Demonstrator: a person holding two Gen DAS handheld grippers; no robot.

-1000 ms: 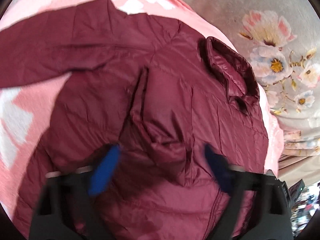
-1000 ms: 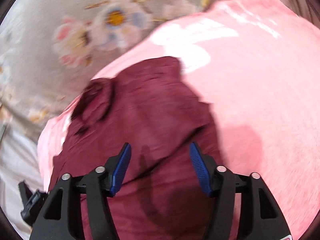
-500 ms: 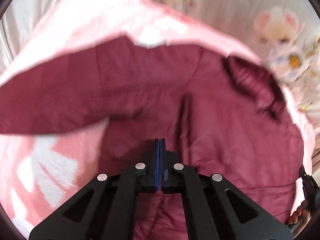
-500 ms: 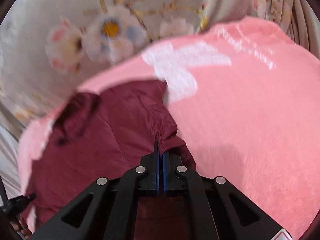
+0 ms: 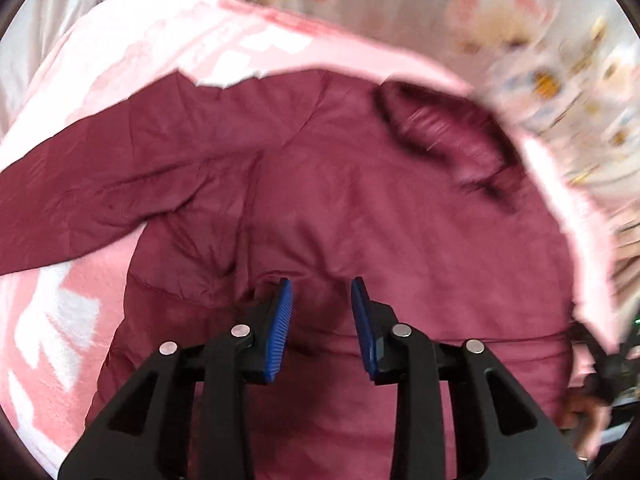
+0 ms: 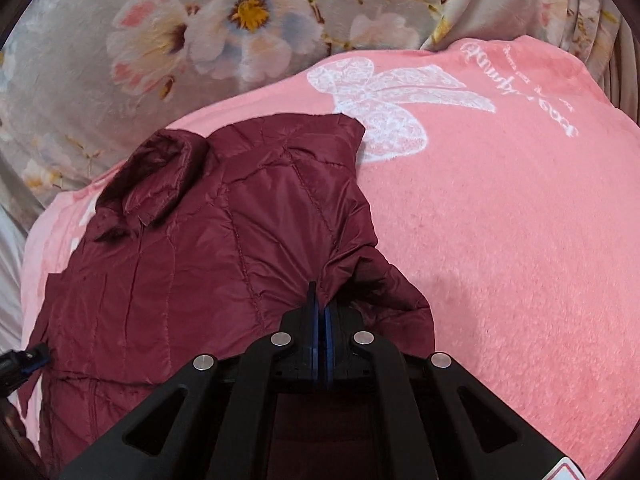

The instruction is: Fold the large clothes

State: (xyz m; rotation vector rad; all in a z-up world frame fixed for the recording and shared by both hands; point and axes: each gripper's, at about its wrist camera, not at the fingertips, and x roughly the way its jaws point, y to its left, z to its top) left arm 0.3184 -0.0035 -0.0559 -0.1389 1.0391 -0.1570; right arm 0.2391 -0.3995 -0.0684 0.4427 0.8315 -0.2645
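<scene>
A maroon quilted puffer jacket (image 5: 360,208) lies spread on a pink blanket (image 5: 120,64), collar (image 5: 440,120) at the far right, one sleeve (image 5: 100,184) stretched out to the left. My left gripper (image 5: 321,292) is open just above the jacket's body, holding nothing. In the right wrist view the same jacket (image 6: 180,248) lies left of centre with its collar (image 6: 160,176) at the far left. My right gripper (image 6: 321,304) is shut on a pinched fold of the jacket's right edge.
The pink blanket (image 6: 500,220) with a white butterfly print (image 6: 392,96) stretches to the right of the jacket. A grey floral sheet (image 6: 180,32) lies beyond it. A dark object (image 5: 612,360) shows at the right edge of the left wrist view.
My left gripper was shut half a second ago and has now opened above the jacket. My right gripper closed on the jacket's edge a second ago and still holds it.
</scene>
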